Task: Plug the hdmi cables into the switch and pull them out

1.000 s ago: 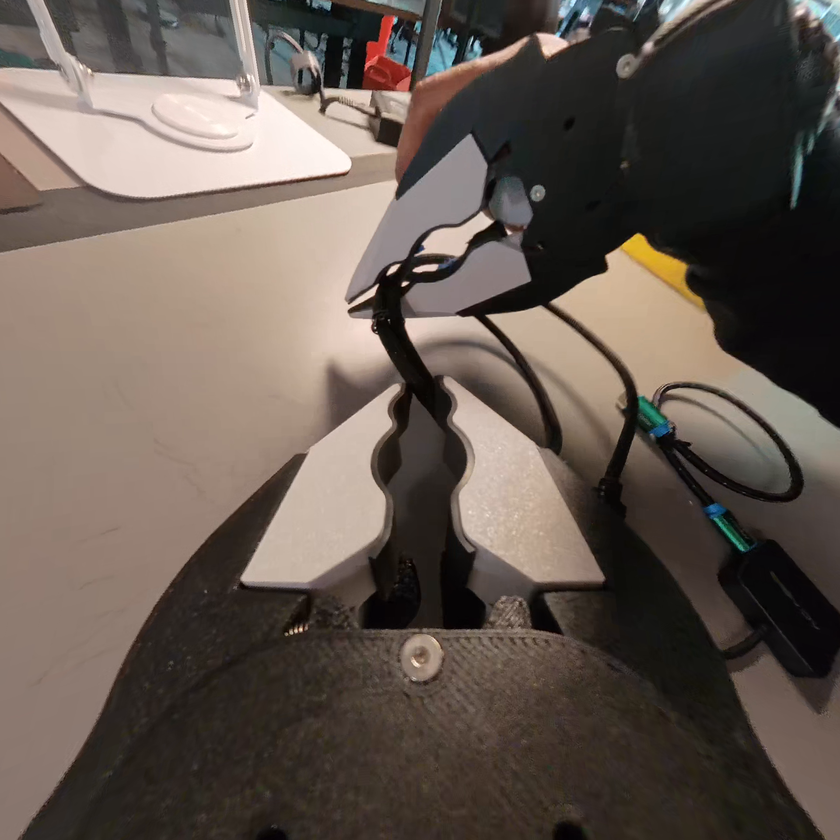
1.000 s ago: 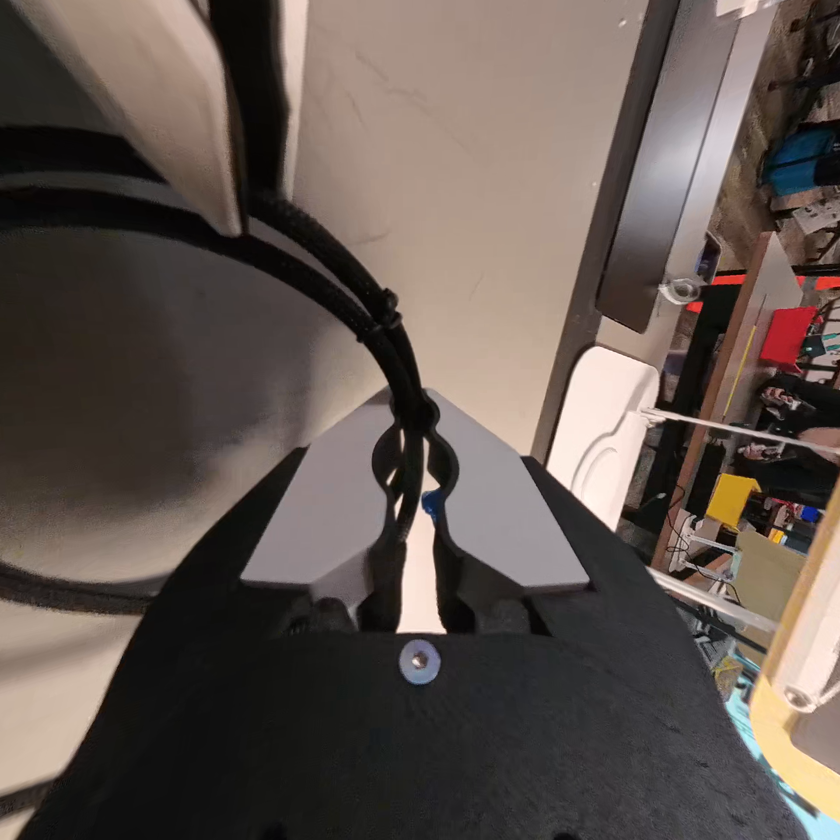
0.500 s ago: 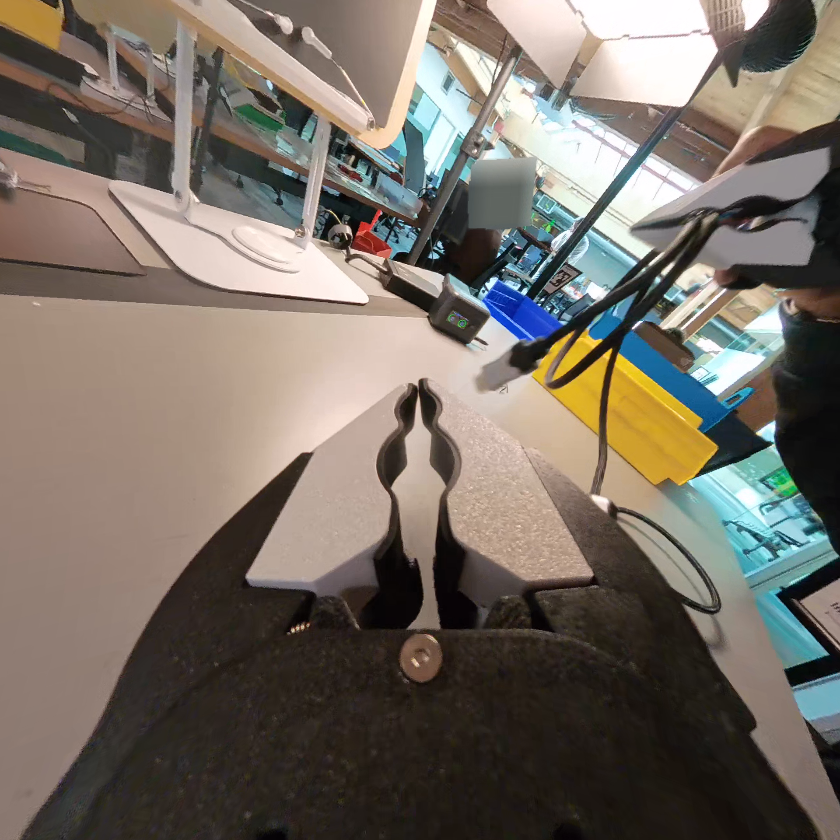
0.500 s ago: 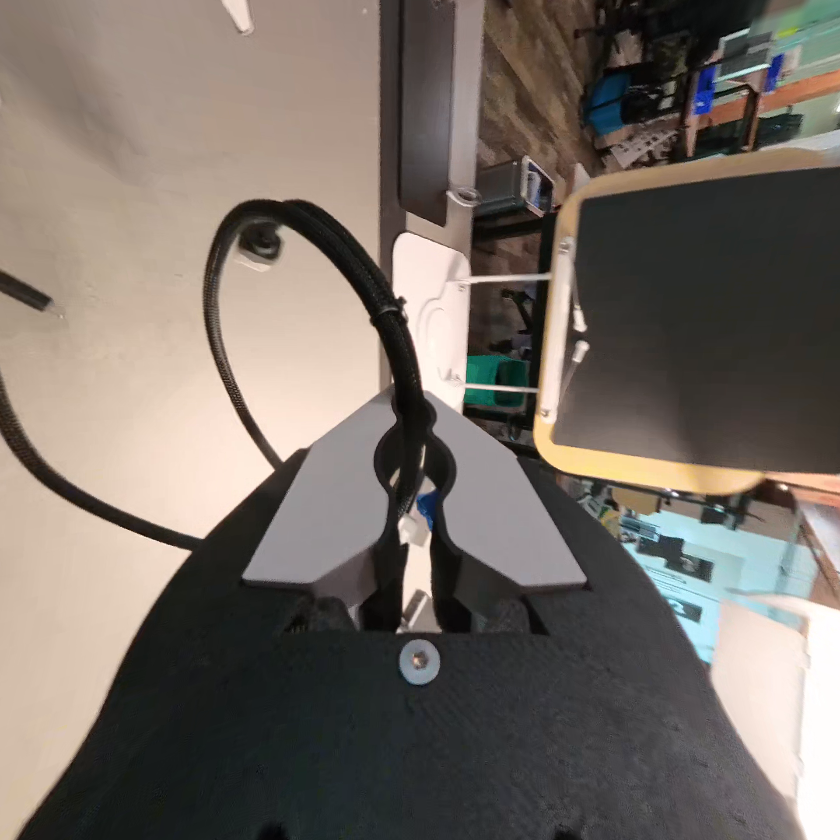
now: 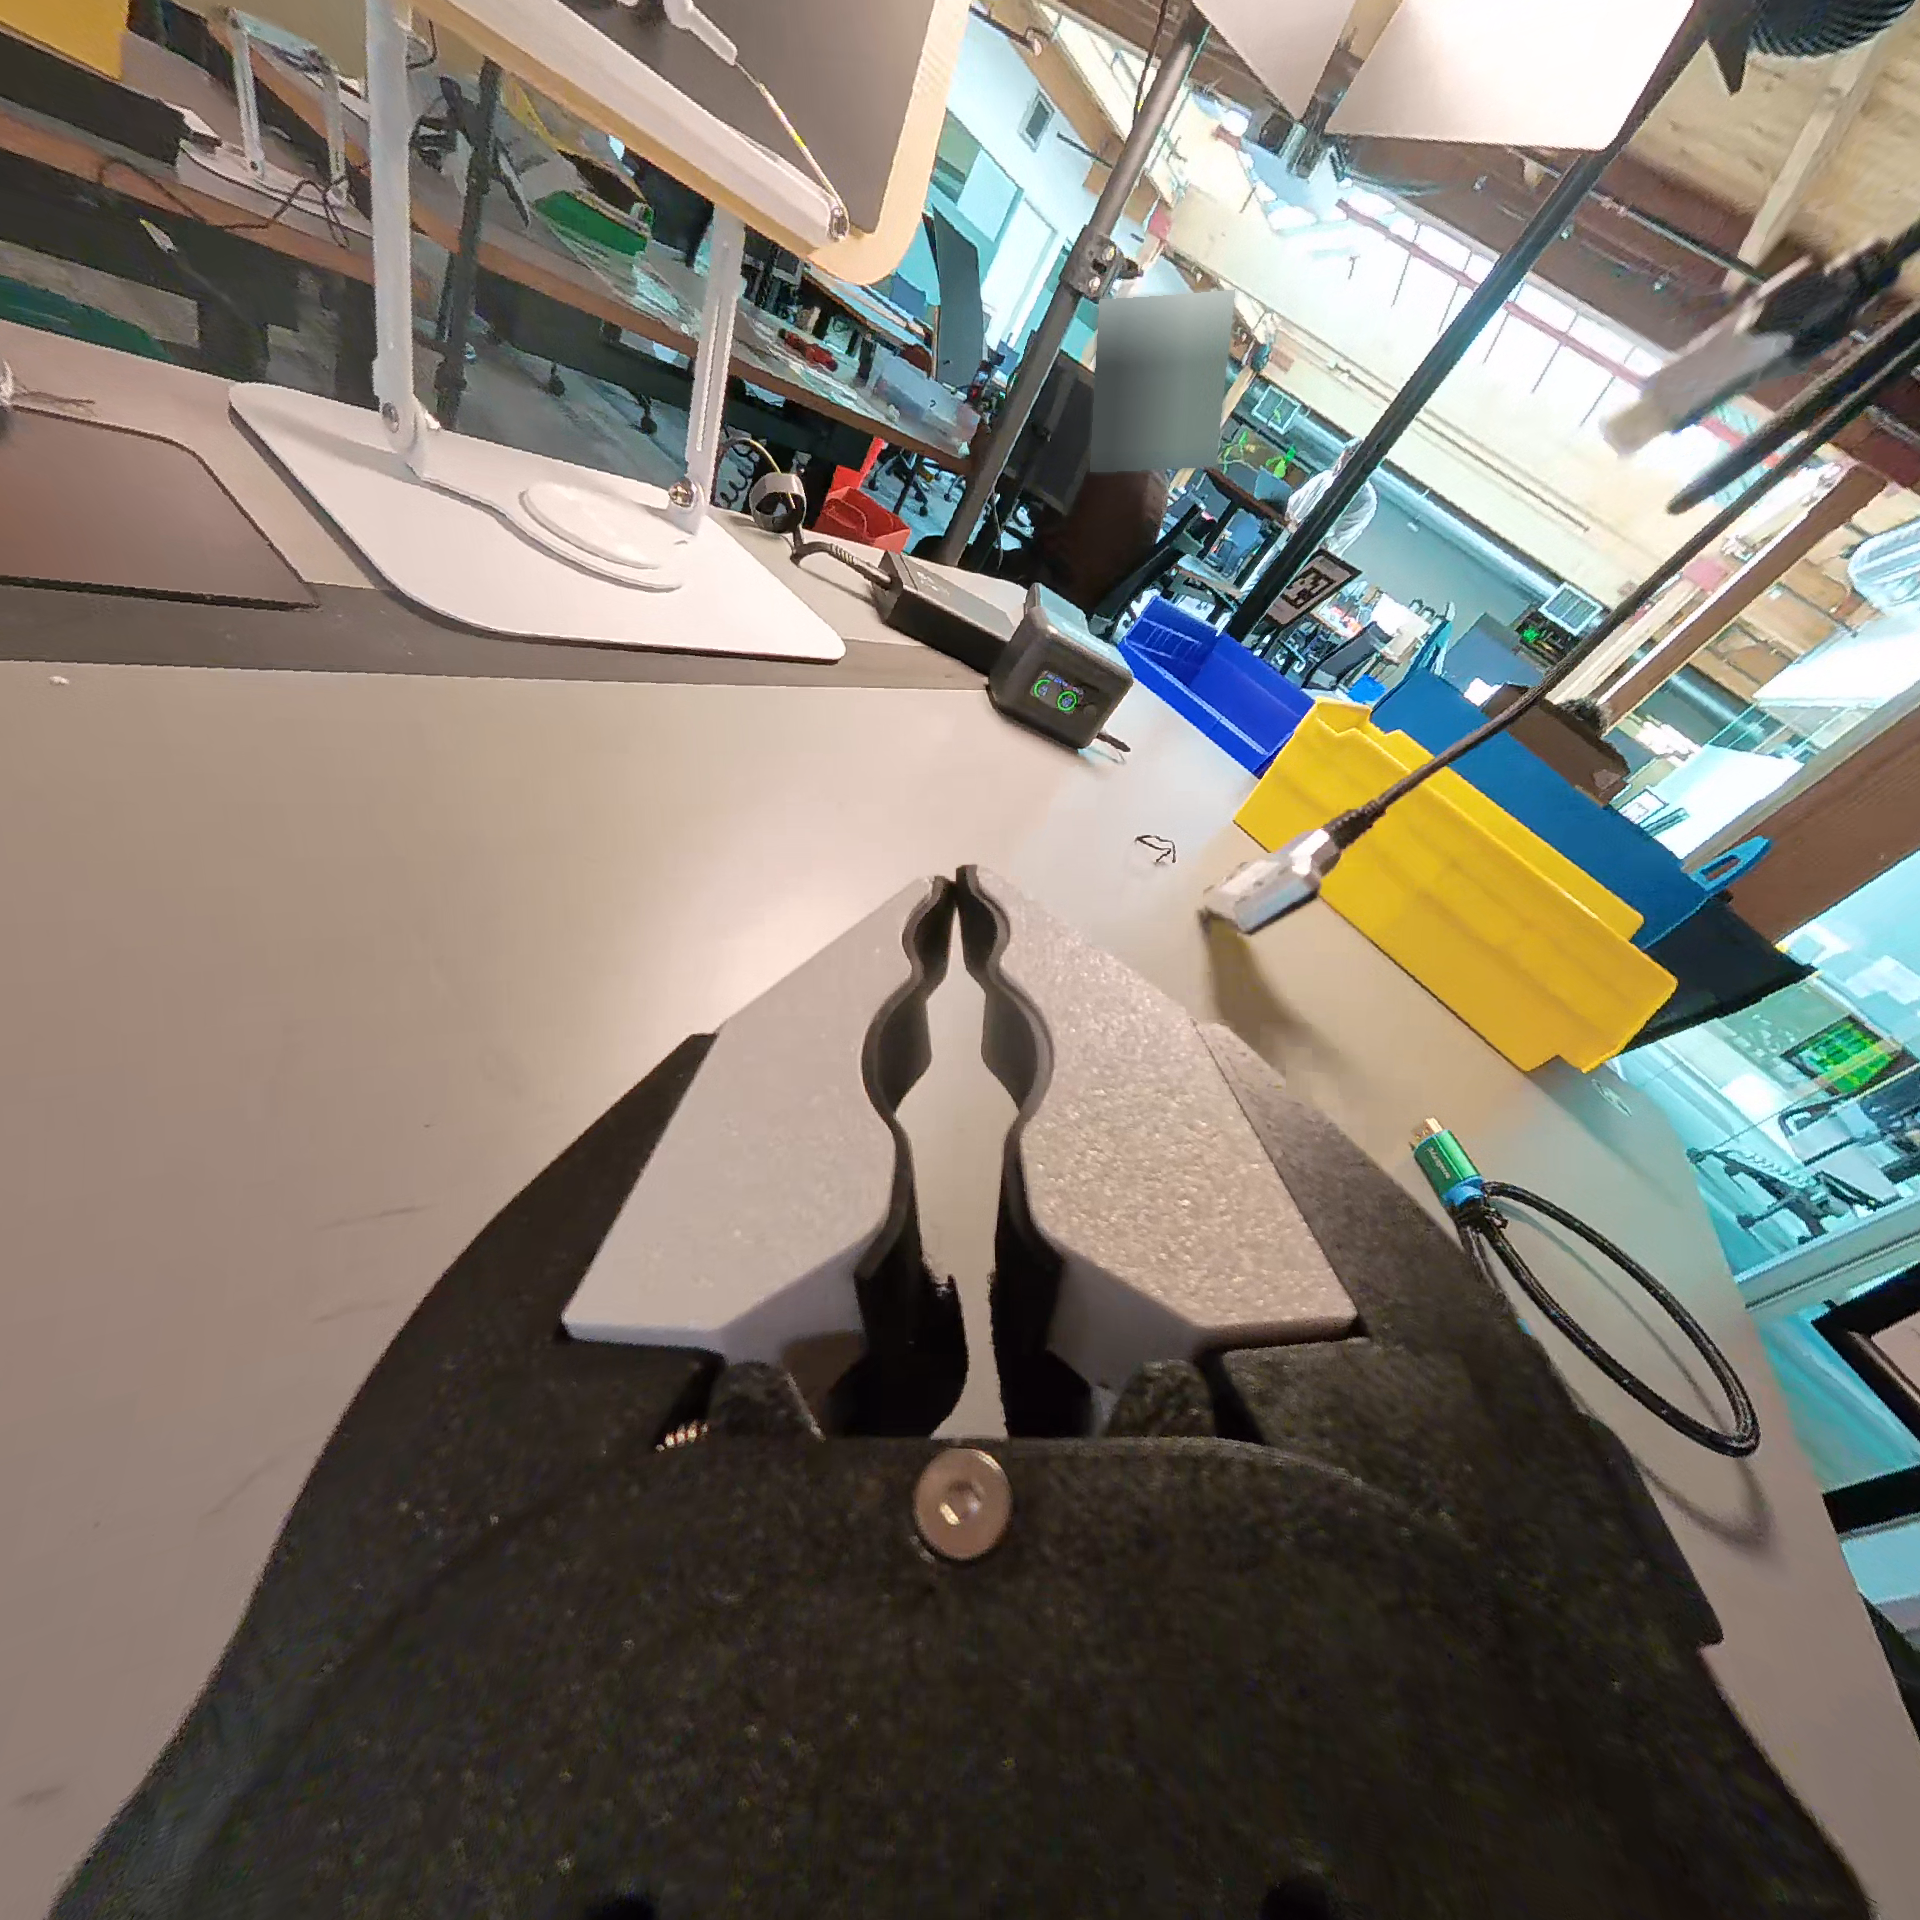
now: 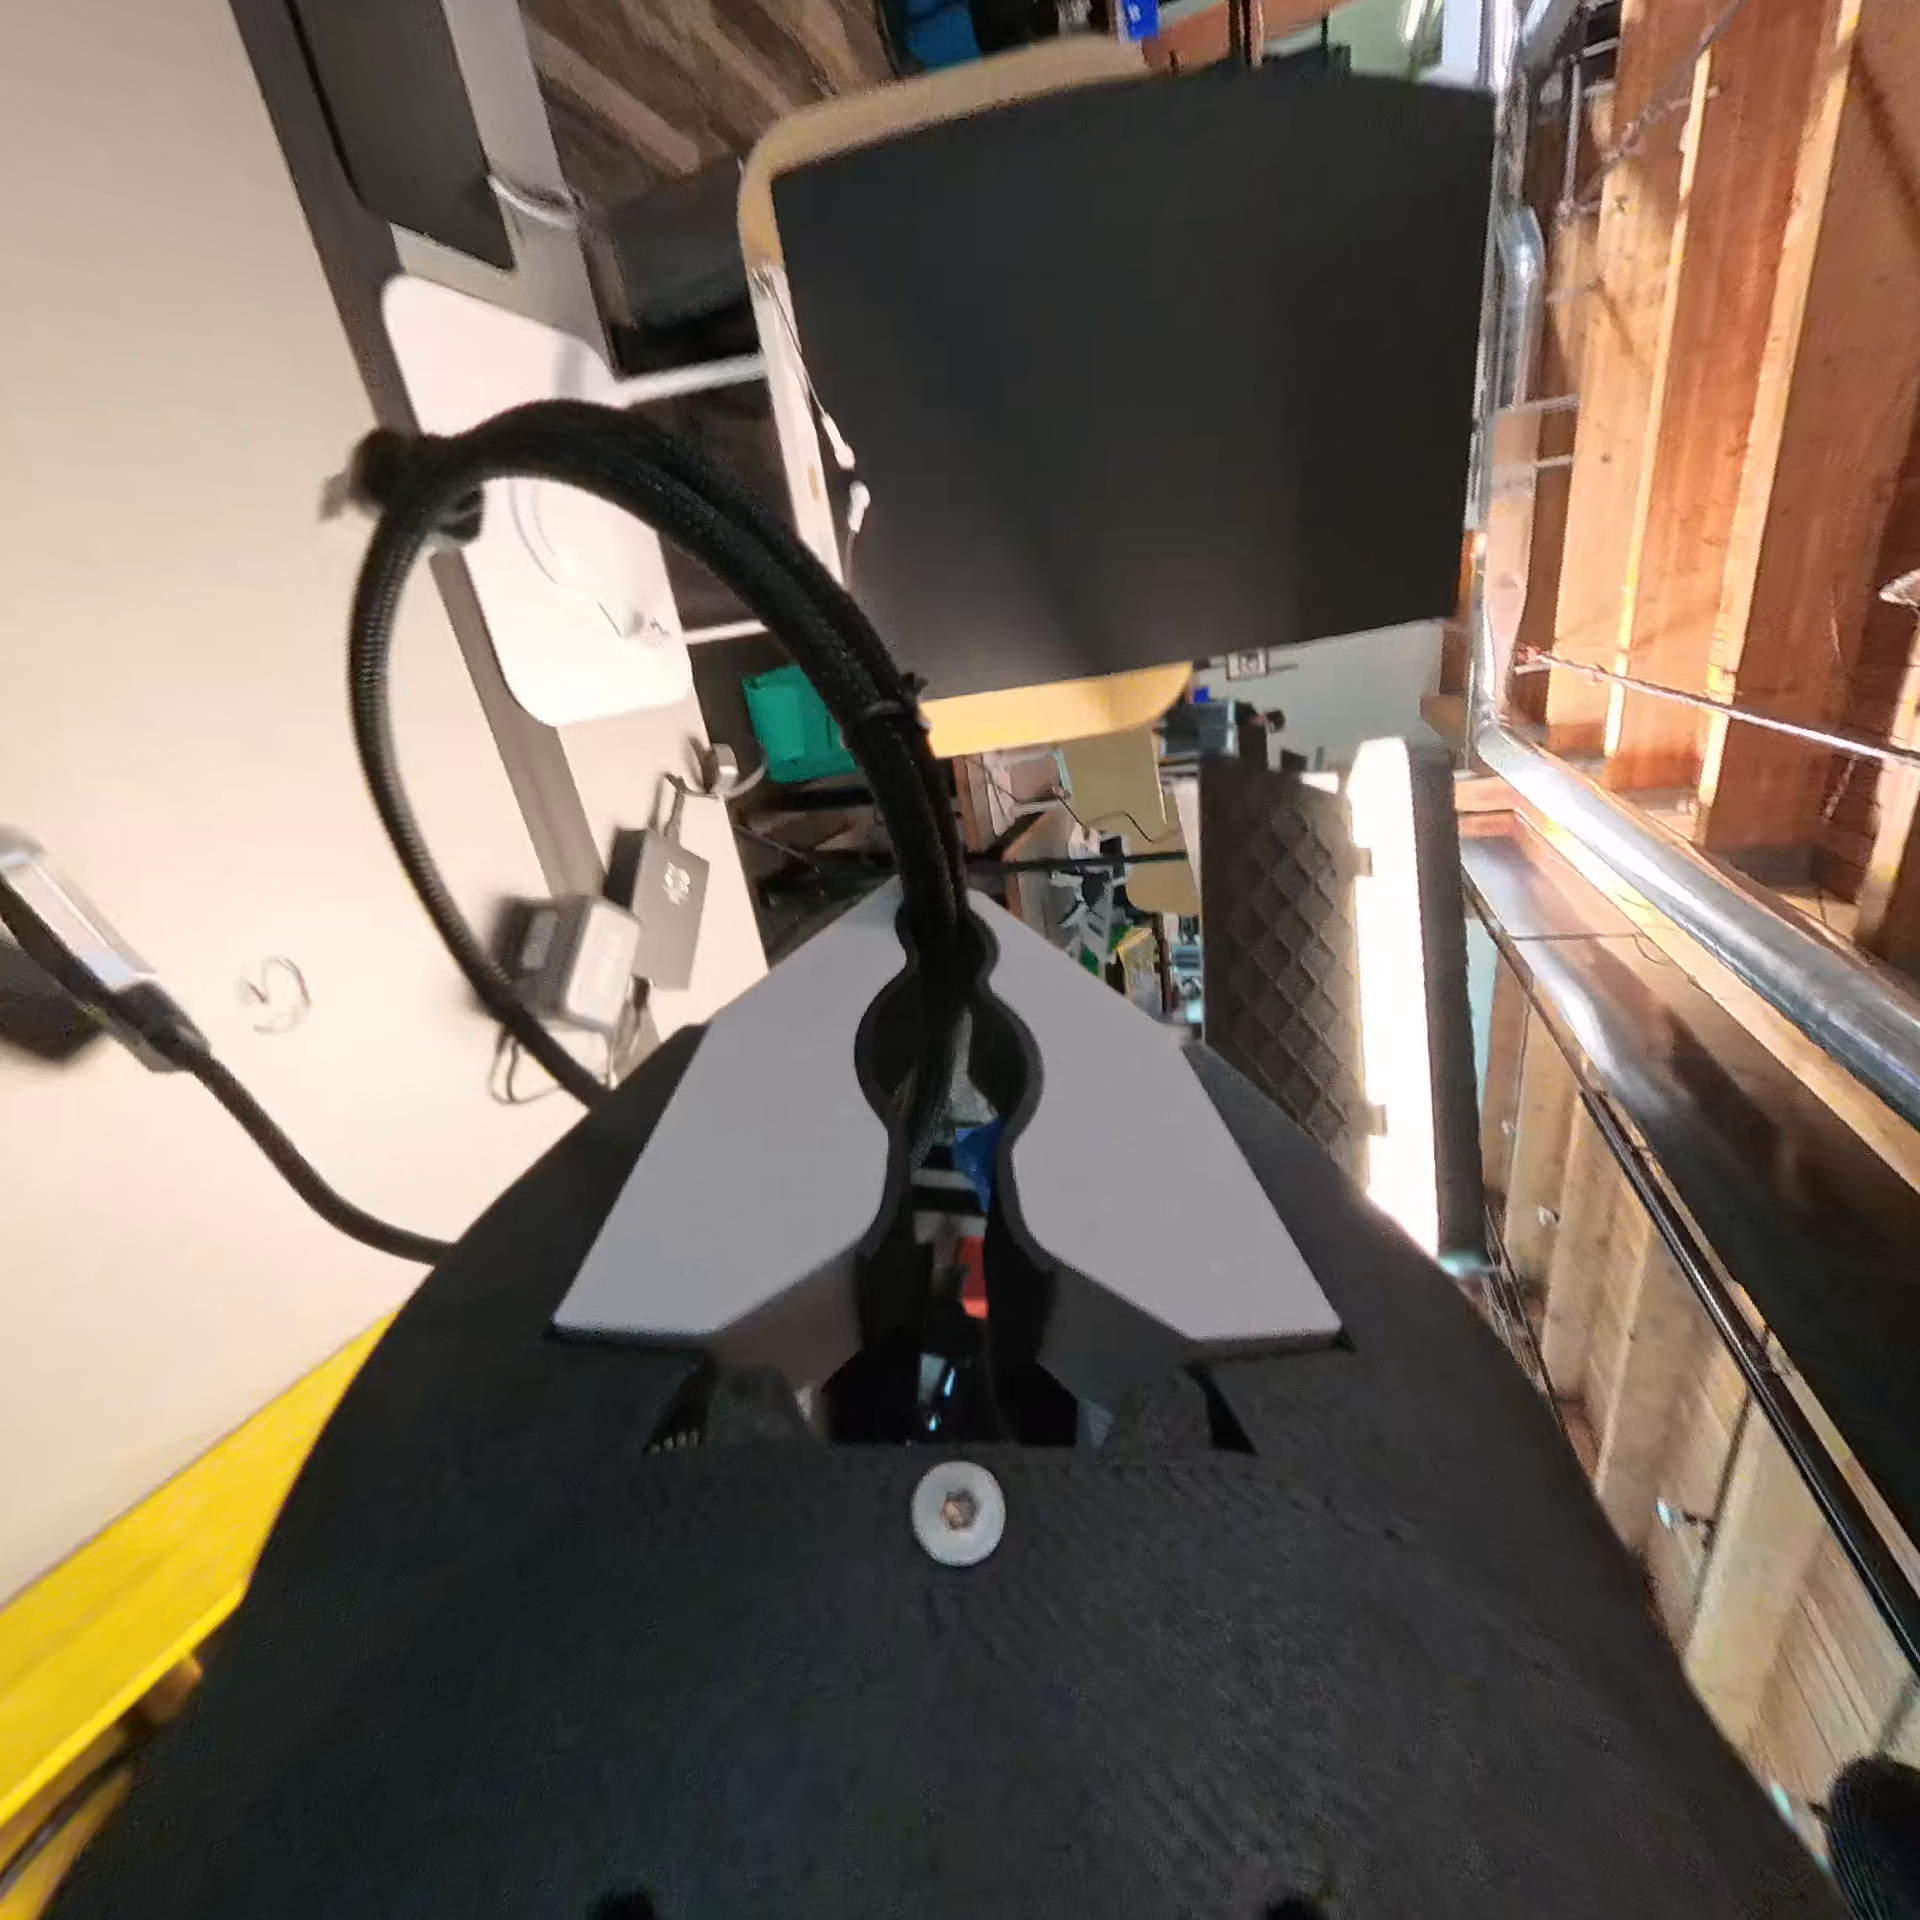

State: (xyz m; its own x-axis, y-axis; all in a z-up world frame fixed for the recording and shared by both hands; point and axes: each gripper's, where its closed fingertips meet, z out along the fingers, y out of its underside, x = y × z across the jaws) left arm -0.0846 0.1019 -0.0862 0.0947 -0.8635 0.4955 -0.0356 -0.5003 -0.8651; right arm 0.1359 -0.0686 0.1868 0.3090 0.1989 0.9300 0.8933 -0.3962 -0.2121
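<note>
The left gripper (image 5: 957,894) is sitting low over the grey table (image 5: 416,883) with its tips pressed together and nothing between them. Just off to its right, near the table's right edge, a green-tipped cable (image 5: 1621,1340) is lying in a loop, green plug (image 5: 1444,1166) pointing away. A bit farther out, a silver plug (image 5: 1273,878) is dangling just above the table in front of the yellow bin (image 5: 1455,925), its cord running up and off to the upper right. Past that a small black box (image 5: 1060,691) is sitting toward the far edge beside the white stand base (image 5: 520,551).

The right gripper (image 6: 943,940) is pinching a bundle of black braided cables (image 6: 831,665), which is arching up and looping back down to the left. The silver plug (image 6: 78,935) is hanging at the left of that view, blurry. I'm not seeing the switch in either view.
</note>
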